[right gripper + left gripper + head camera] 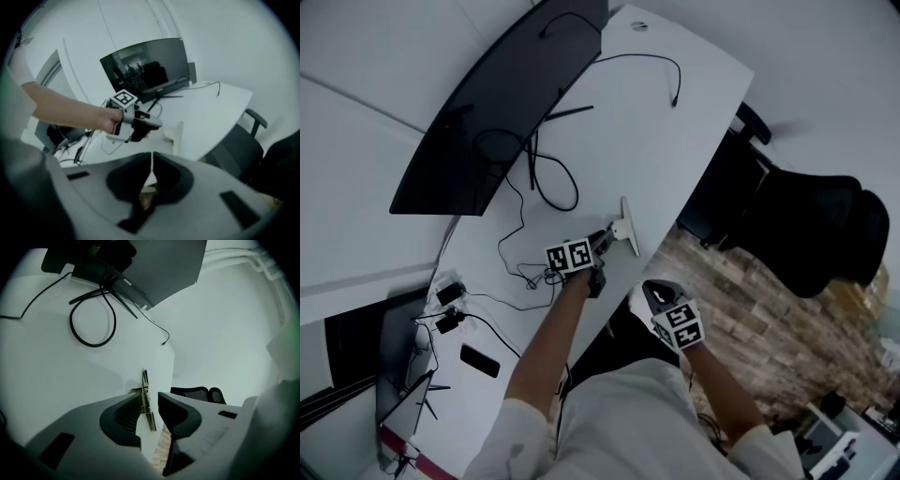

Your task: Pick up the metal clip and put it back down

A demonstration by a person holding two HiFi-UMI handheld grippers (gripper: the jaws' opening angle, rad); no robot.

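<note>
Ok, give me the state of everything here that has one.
metal clip: on the table near its edge, between the left jaws, not gripped.
left gripper: open, pads off the clip.
right gripper: shut, empty, held beside the table.
monitor: screen dark.

An office: white desk [675, 122] with a dark curved monitor [487, 112], loose cables [546, 183], black swivel chair [816, 225] alongside.

left gripper [149, 405]: fingers apart, tilted downward | right gripper [151, 161]: fingers together, empty, tilted downward
</note>
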